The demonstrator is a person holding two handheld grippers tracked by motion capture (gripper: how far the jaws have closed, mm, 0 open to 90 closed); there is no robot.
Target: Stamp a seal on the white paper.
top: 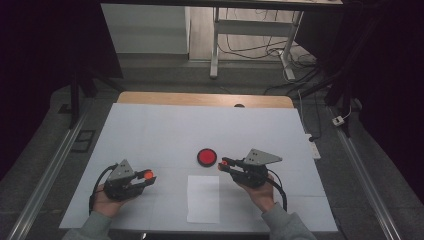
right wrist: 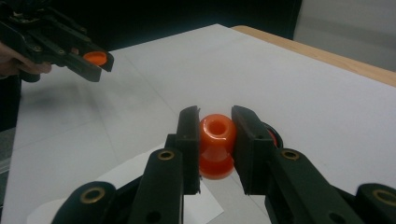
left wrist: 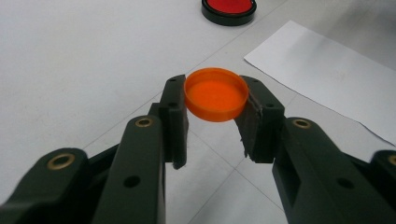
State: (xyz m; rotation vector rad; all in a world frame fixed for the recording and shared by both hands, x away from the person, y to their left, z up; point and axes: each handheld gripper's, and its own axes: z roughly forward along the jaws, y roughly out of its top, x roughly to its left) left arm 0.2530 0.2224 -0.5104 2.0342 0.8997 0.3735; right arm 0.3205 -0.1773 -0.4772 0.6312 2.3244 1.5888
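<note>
Above the white surface (top: 150, 130), the left gripper (left wrist: 215, 105) pinches an orange cap (left wrist: 215, 94) by its rim while the right gripper (right wrist: 215, 140) clamps a small orange bottle (right wrist: 216, 144) at right; either could slip and drop if misaligned during capping.

Grey sleeves (top: 95, 227) — black gripper (top: 145, 177) with brass-ringed screws, black cable.

Lab: covered table (top: 150, 130), floor cables (top: 250, 50)

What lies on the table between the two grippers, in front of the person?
A white paper sheet lies between the left gripper and the right gripper, as the high view shows. The red pad sits just beyond it.
</note>
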